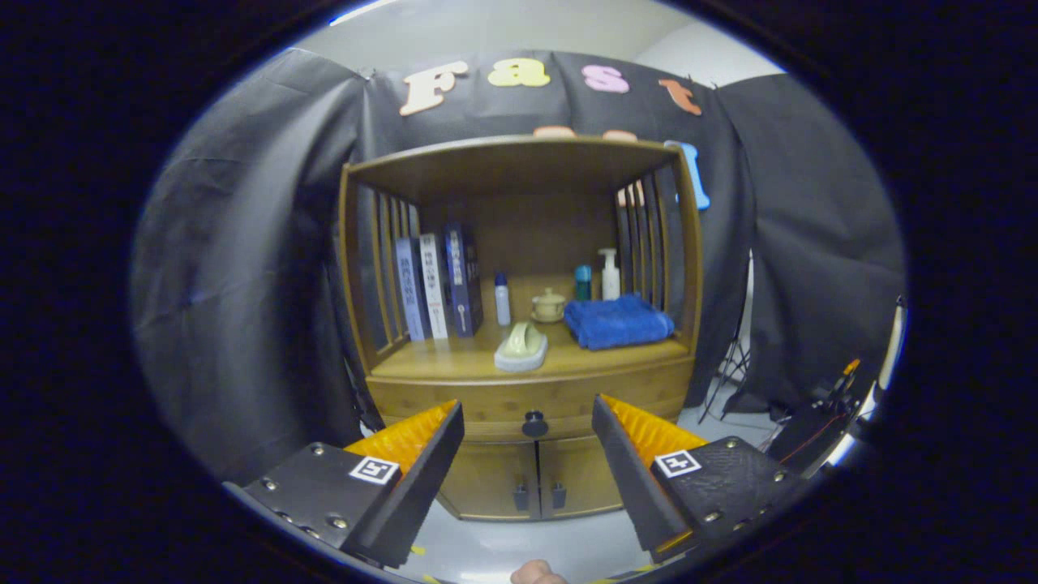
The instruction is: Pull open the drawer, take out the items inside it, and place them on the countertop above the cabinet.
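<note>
The claw (527, 426) stands spread wide, its two fingers (422, 470) well apart and gripping nothing. A small part of a hand (537, 573) shows at the very bottom, between the finger bases.

Just ahead, seen through the gap between the fingertips, is the dark round knob (534, 423) of the drawer (527, 399). The drawer sits flush in the front of the wooden cabinet (519, 324), fully closed; its contents cannot be seen. The fingertips are apart from the knob, one to each side of it.

Below the drawer are two lower doors (531, 478), both shut, each with a small dark handle near the centre seam. The cabinet stands on a pale floor (519, 543).

Above the drawer lies the table (454, 361), the open top surface of the cabinet beneath a wooden roof with slatted sides. At its front edge rests a pale green dish-like item (521, 347). To the right lies a folded blue towel (618, 321). Standing upright at the left are three books (438, 292), leaning against the slats. Further back, in a row, stand a small white bottle with a blue cap (503, 298), a cream lidded pot (549, 306), a teal container (583, 281) and a white pump bottle (610, 274).

Behind the cabinet hangs the black cloth wall (243, 284). To the right, on the floor, a stand with cables (819, 422) is near the cloth.
</note>
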Demonstrator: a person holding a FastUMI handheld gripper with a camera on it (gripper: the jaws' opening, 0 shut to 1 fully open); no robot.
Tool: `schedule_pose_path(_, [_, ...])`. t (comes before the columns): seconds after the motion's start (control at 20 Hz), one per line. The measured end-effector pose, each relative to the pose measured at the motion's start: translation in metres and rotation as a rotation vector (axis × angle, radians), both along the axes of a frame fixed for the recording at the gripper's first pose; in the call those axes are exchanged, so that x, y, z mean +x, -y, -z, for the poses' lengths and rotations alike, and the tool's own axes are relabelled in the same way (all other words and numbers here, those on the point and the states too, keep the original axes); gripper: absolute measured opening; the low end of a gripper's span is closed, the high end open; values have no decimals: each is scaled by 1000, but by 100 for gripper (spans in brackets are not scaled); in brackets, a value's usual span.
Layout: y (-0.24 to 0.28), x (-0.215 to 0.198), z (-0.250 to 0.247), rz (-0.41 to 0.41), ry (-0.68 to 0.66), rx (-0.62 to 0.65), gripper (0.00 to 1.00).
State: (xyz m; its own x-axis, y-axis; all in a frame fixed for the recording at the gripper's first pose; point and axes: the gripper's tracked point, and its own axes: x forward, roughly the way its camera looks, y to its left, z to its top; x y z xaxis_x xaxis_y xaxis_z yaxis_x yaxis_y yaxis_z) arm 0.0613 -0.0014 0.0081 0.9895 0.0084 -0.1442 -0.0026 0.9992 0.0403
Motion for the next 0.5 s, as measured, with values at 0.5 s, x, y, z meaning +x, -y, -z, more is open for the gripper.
schedule_pose_path(0.5, [20,-33,-46,46,108,8,99])
